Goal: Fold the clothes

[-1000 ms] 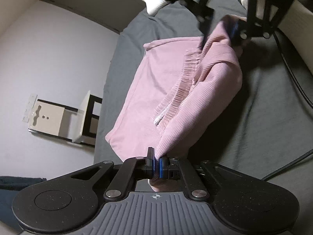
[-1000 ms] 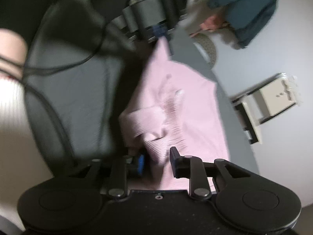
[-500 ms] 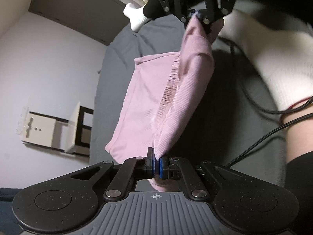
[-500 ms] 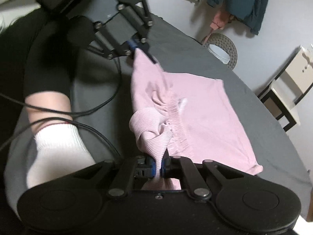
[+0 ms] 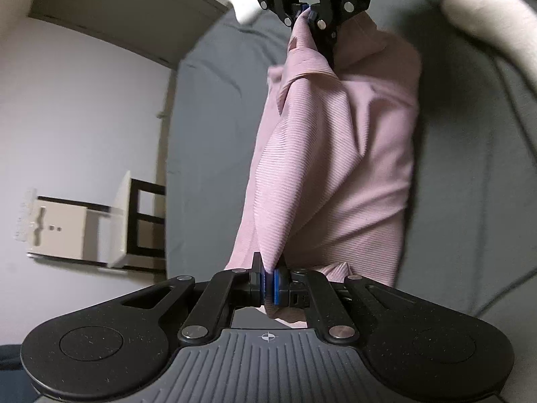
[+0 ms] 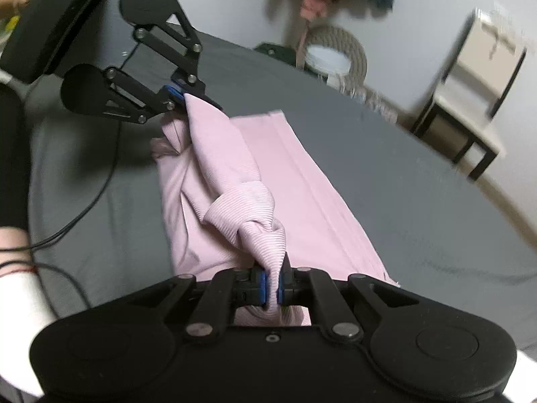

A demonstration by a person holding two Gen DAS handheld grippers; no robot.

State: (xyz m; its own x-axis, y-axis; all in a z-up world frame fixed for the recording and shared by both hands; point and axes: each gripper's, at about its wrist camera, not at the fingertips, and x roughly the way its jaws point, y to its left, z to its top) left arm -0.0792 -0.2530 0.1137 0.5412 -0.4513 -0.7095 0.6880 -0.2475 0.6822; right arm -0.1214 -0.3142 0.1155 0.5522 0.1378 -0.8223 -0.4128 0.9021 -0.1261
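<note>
A pink ribbed garment (image 5: pixel 339 154) (image 6: pixel 302 181) lies partly on a dark grey bed cover (image 6: pixel 419 181), one side lifted and draped over the flat part. My left gripper (image 5: pixel 269 285) is shut on one end of the lifted edge. My right gripper (image 6: pixel 272 283) is shut on the other end, where the cloth bunches into a twisted knot. Each view shows the opposite gripper pinching its corner: the right gripper (image 5: pixel 307 15) at the top, the left gripper (image 6: pixel 179 95) at upper left.
Black cables (image 6: pixel 100 194) trail over the grey cover at the left, beside a person's white sock (image 6: pixel 20 305). A white side table with black legs (image 6: pixel 476 100) stands past the bed's edge. A round woven basket (image 6: pixel 332 53) leans at the wall.
Both grippers have carried the held edge across the flat part of the garment, so the lifted layer now covers more of it. Both stay shut on the cloth.
</note>
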